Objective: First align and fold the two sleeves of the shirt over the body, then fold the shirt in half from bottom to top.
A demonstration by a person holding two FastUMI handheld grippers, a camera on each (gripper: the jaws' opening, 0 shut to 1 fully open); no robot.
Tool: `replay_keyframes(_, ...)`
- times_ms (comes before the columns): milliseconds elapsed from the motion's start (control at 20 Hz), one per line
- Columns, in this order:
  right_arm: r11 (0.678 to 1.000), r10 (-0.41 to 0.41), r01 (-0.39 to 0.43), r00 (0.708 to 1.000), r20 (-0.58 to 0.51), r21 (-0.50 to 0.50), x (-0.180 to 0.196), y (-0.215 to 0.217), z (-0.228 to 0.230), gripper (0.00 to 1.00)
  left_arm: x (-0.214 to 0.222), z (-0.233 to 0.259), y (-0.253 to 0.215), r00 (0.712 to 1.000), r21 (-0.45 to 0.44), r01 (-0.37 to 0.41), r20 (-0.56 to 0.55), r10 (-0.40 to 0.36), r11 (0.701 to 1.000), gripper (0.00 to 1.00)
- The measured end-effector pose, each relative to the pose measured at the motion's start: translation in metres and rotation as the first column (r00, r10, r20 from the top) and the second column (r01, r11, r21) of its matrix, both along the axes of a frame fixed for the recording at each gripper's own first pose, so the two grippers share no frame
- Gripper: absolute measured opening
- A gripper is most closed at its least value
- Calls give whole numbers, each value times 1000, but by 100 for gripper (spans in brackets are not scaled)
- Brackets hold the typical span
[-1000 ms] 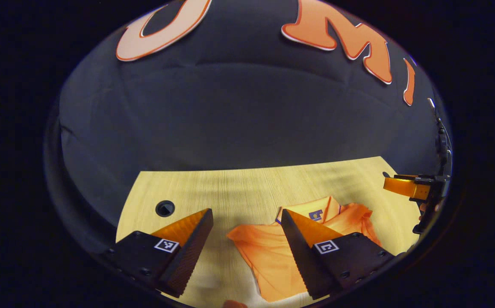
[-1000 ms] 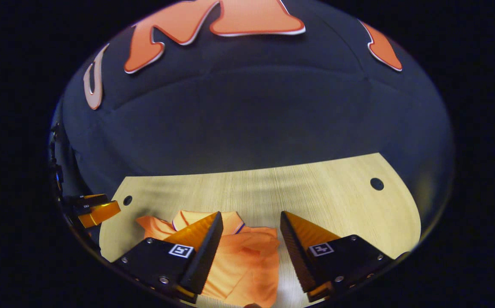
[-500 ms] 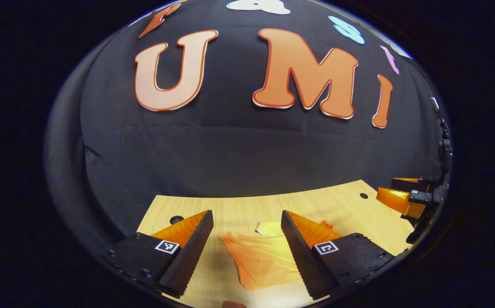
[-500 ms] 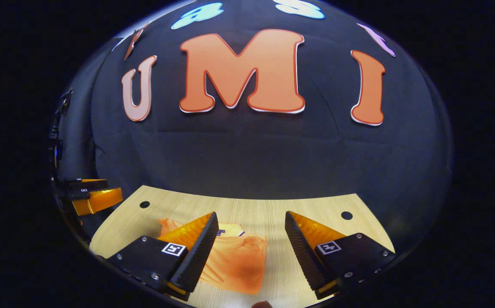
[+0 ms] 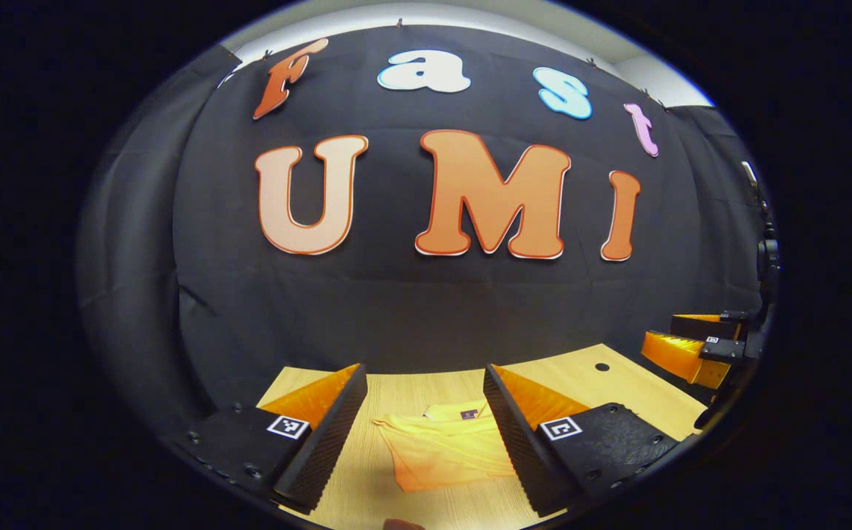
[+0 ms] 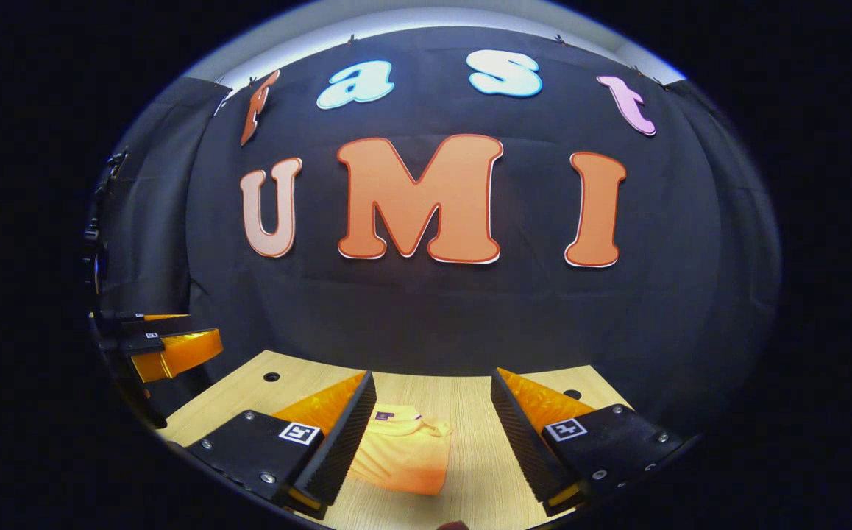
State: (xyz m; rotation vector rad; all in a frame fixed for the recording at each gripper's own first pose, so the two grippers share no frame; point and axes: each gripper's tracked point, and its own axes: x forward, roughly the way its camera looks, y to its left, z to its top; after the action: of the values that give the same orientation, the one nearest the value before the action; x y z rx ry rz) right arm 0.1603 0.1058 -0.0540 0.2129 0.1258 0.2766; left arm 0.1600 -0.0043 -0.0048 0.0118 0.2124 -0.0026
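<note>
Shirt (image 5: pixel 446 445) lies on the wooden table (image 5: pixel 610 383) as a compact orange bundle, collar and small label toward the booth wall, no loose sleeves sticking out. In the right gripper view the shirt (image 6: pixel 402 455) sits the same way: flat on the table (image 6: pixel 470 401), near edge straight, corners roughly squared.

Left gripper (image 5: pixel 424 401): fingers spread wide apart, nothing between them, raised above the table and not touching the cloth. The shirt shows through the gap between its fingers, farther off on the tabletop.

Right gripper (image 6: pixel 433 405): fingers likewise wide apart, holding nothing, clear of the fabric. The shirt lies ahead of it, partly behind its left finger.

Each camera also catches the other gripper off to the side: right gripper (image 5: pixel 694 350) at the right edge of the left gripper view, left gripper (image 6: pixel 168 346) at the left edge of the right gripper view, both held above table level.

Small round holes in the table near its far corners (image 5: pixel 602 366) (image 6: pixel 271 377).
</note>
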Motion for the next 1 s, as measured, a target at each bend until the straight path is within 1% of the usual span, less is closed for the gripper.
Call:
replay_keyframes(100, 1000, -9, 9, 1000, 19, -4, -17, -7, 1, 95, -18, 8, -8, 999, 2, -2, 35, 2, 1000, 98)
replay_keyframes(200, 1000, -15, 14, 999, 41, 15, -34, -14, 4, 95, -36, 9, -16, 998, -6, -12, 60, 12, 1000, 98)
replay_keyframes(300, 999, -9, 7, 997, 80, 34, -51, -17, 8, 95, -58, 9, -23, 997, -16, -23, 79, 24, 1000, 98)
replay_keyframes(400, 1000, -5, 1, 994, 111, 30, -65, -20, 8, 95, -75, 7, -26, 995, -8, -39, 91, 39, 999, 98)
replay_keyframes(750, 998, 67, -65, 991, 119, -22, -112, -14, -8, 96, -135, -5, -47, 991, 3, -85, 100, 84, 996, 98)
replay_keyframes(900, 997, 78, -75, 987, 142, -31, -128, -15, -8, 96, -158, -7, -52, 989, 41, -101, 109, 96, 994, 98)
replay_keyframes(1000, 995, 97, -94, 985, 143, -29, -139, -14, -10, 96, -174, -5, -56, 987, 48, -112, 117, 105, 993, 98)
